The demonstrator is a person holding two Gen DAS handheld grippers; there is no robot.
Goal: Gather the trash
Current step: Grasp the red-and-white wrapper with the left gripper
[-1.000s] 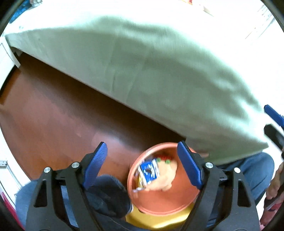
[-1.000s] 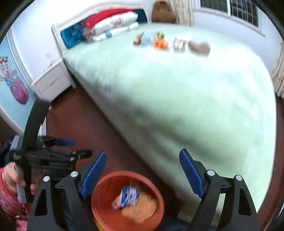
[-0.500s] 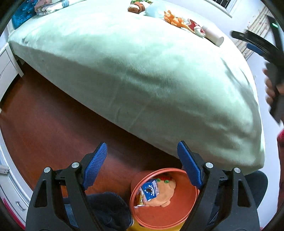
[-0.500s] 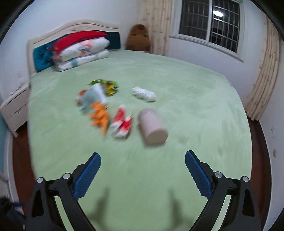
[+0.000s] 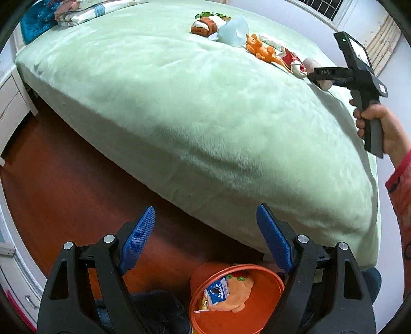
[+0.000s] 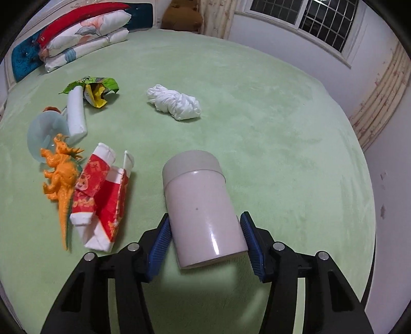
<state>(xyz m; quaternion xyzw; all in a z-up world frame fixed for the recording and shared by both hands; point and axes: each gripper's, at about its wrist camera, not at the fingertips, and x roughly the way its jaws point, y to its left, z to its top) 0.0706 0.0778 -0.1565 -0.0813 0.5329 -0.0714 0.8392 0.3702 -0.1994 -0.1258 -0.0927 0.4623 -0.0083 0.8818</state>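
Covering the bed, green blanket (image 6: 257,108), right tongs (image 6: 205,239) bracketing white canister (image 6: 203,210), left tongs (image 5: 205,241) wide above wooden floor (image 5: 51,179)

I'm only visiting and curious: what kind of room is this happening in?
Most likely a bedroom, perhaps a child's. A wide bed with a green cover fills the view, pillows are stacked against a headboard, and a brown stuffed bear sits by the curtained window.

Evenly and softly lit indoors, sharp throughout, no motion blur. Strong fisheye bending and dark vignetting at the corners. Glare streak on the pale canister (image 6: 203,205), soft shadow beneath it.
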